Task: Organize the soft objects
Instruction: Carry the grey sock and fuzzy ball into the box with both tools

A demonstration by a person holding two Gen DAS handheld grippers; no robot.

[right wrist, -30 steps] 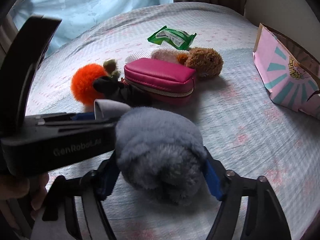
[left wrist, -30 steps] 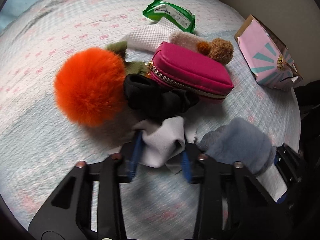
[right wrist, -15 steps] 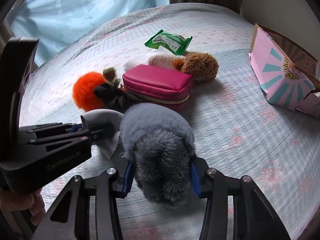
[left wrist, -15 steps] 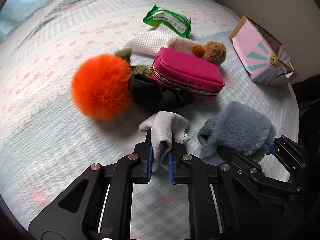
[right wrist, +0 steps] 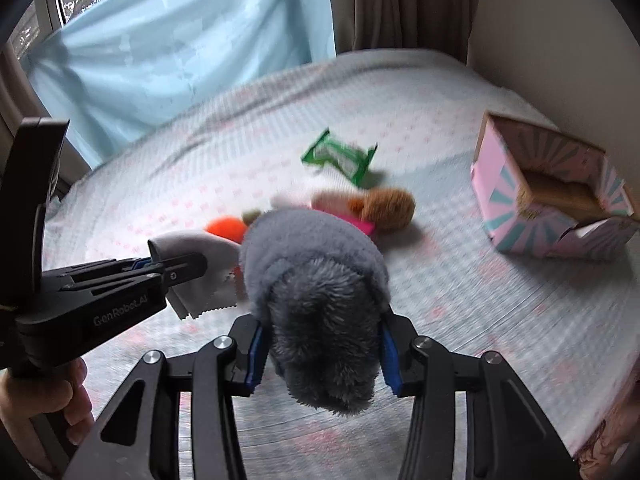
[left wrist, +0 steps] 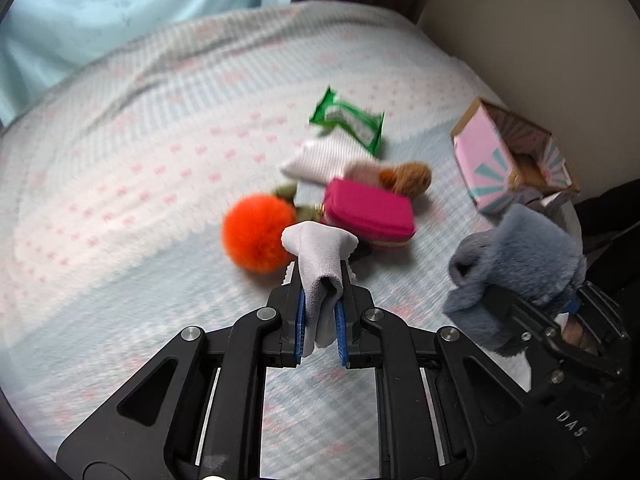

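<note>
My left gripper (left wrist: pixel 321 312) is shut on a light grey cloth (left wrist: pixel 320 256) and holds it above the bed; the cloth also shows in the right wrist view (right wrist: pixel 200 276). My right gripper (right wrist: pixel 322 354) is shut on a grey-blue fluffy plush (right wrist: pixel 316 288), also lifted, and seen at the right of the left wrist view (left wrist: pixel 520 256). On the bed lie an orange pompom (left wrist: pixel 256 236), a magenta pouch (left wrist: pixel 368 212), a brown plush (left wrist: pixel 408 176), a white cloth (left wrist: pixel 320 160) and a green packet (left wrist: pixel 348 124).
An open pink box with teal rays (right wrist: pixel 552 204) stands on the bed at the right near the wall, also in the left wrist view (left wrist: pixel 508 160). A blue curtain (right wrist: pixel 180 52) hangs behind the bed. The bedspread (left wrist: pixel 120 200) is pale with pink marks.
Both grippers have risen away from the bed with their loads. The grey cloth left the bed surface; the pile of objects now looks smaller and farther.
</note>
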